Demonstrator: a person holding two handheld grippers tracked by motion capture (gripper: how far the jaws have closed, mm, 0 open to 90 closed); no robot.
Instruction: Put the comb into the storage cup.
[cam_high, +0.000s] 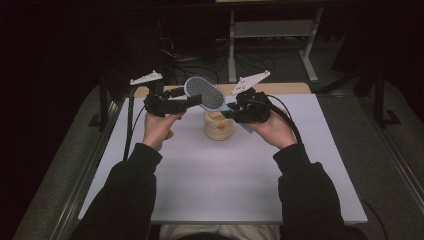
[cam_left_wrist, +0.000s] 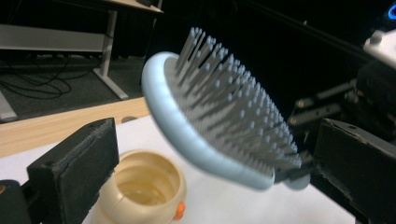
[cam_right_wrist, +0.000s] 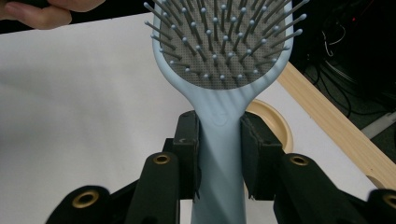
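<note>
While the right gripper (cam_right_wrist: 218, 154) clamps the neck of the hairbrush (cam_high: 204, 92) just below its head, the brush hangs in the air above the small beige jar (cam_high: 219, 125), which stands near the middle of the white table (cam_high: 225, 185). In the right gripper view both pads press flat against the pale blue handle, so the hold looks firm. The left gripper (cam_left_wrist: 210, 163) sits just beside the brush head with its jaws spread wide and nothing between them; the head lies ahead of them, untouched. The brush looks like light, stiff plastic, easy to carry with one gripper, but its smooth, rounded handle could twist or slip under a loose pinch. The bristles (cam_left_wrist: 233, 107) are thin and springy, a poor place to grab. The narrow neck or the straight handle gives the safest hold.
</note>
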